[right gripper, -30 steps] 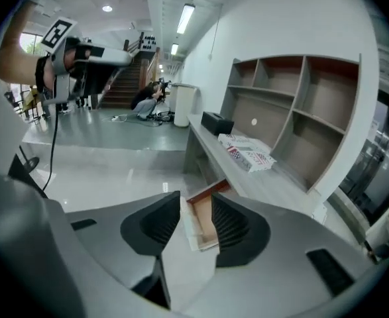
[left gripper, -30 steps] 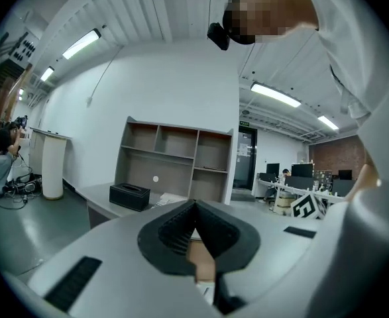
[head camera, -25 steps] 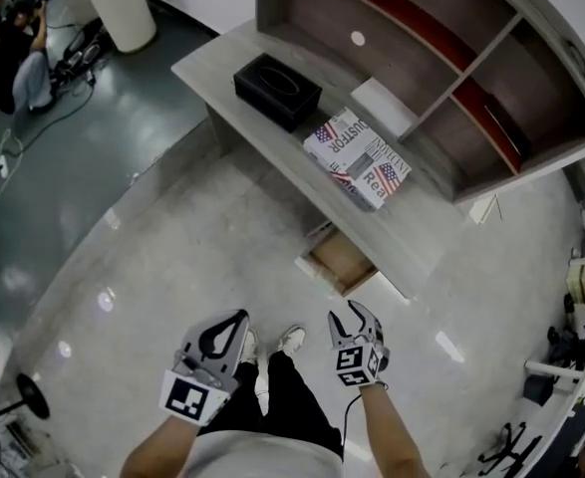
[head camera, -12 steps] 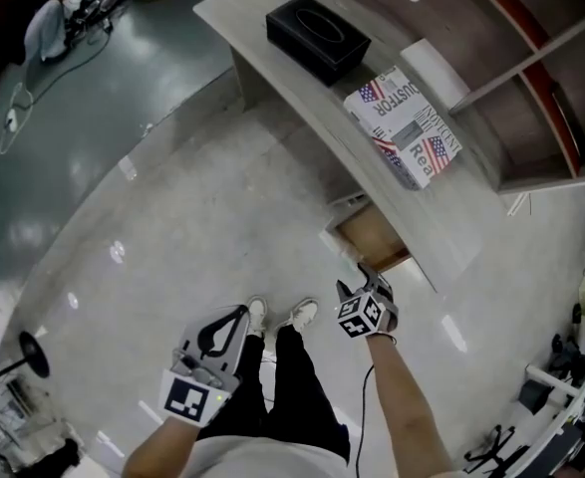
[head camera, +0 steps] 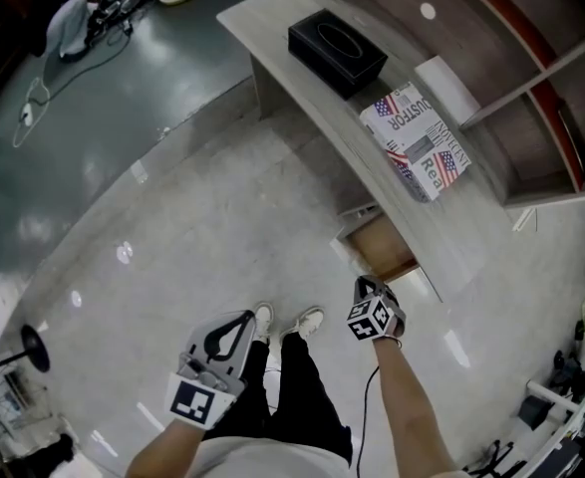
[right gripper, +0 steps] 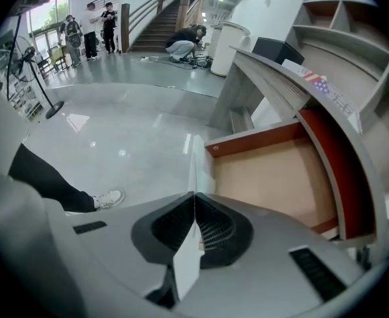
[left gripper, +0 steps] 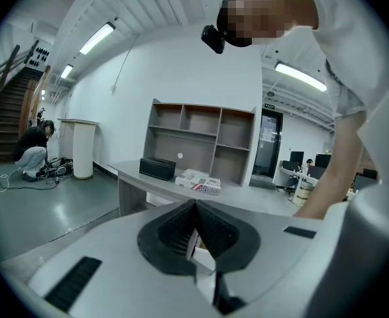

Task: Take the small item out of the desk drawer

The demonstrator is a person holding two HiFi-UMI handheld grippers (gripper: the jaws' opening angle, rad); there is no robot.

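The desk drawer stands pulled out under the grey desk. In the right gripper view its tan floor shows nothing lying on the part I see. My right gripper is at the drawer's near front corner with its jaws shut. There its tips meet at the top edge of the white front panel; I cannot tell whether they pinch it. My left gripper hangs shut by my left leg, well away from the drawer, and nothing is held in it.
On the desk sit a black tissue box and a flag-printed box, with a shelf unit behind. My shoes are just left of the drawer. A stand's round base is far left. People are far off.
My right gripper has moved forward from beside my leg to the drawer's front corner, and its open jaws have shut. The left gripper has stayed where it was.
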